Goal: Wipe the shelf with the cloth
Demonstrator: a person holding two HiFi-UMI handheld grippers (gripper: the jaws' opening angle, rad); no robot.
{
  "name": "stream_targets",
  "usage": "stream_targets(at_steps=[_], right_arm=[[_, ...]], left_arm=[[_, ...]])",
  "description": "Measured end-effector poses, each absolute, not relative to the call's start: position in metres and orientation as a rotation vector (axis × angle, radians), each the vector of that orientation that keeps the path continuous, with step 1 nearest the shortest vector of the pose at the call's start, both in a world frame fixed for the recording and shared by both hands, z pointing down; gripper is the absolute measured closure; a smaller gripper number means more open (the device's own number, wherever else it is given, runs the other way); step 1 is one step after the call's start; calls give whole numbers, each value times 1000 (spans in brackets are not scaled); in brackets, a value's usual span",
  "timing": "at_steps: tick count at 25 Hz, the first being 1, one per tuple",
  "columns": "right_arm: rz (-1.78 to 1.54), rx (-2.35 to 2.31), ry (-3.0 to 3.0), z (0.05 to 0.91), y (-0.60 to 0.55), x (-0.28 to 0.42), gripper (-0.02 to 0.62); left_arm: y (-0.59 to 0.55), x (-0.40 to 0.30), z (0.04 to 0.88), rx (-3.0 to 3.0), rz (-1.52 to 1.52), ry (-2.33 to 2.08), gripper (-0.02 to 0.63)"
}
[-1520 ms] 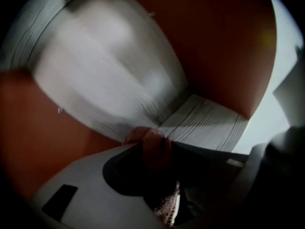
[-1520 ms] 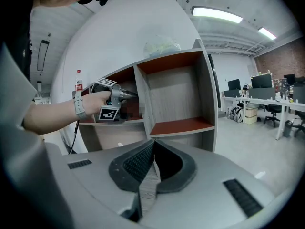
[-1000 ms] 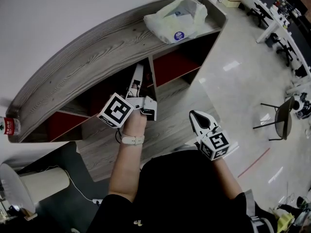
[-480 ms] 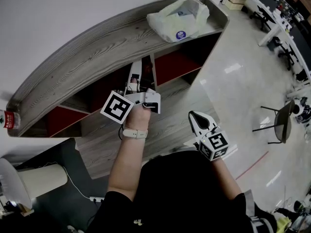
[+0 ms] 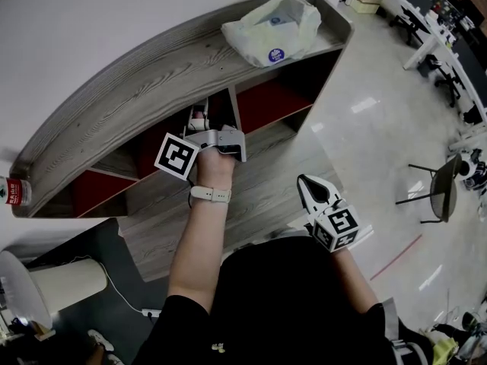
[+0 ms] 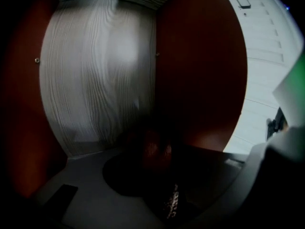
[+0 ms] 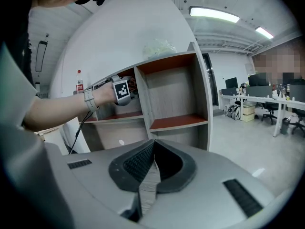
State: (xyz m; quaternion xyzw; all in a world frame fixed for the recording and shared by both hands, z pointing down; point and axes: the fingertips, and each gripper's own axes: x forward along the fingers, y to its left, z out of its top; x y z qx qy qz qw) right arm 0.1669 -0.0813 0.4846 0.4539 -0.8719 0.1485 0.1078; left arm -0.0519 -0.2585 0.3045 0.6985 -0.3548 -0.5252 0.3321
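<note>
Right gripper low near torso, jaws pressed together, nothing between. Left gripper reaching into upper middle compartment of wood-grain shelf. Its jaws pinch dark reddish cloth, seen only dimly. Cloth sits inside compartment, before grey wood-grain back panel, red side wall to right. Pale plastic bag lies on shelf top toward right end. Bottle at far left end.

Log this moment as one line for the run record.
left hand-held gripper: shut on dark cloth, inside upper compartment of shelf | right hand-held gripper: shut, empty, away from shelf
</note>
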Motion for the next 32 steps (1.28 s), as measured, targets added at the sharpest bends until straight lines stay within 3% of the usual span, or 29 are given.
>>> stream_targets(at_steps=[15,32], right_arm=[[448,1338,-2555,485,-76,166,597],[445,1204,-2604,488,-82,128,597]], left_arm=[[-260,-49,407,1515,-1166,-1055,485],[-210,-36,386,1646,-1208,-877,469]])
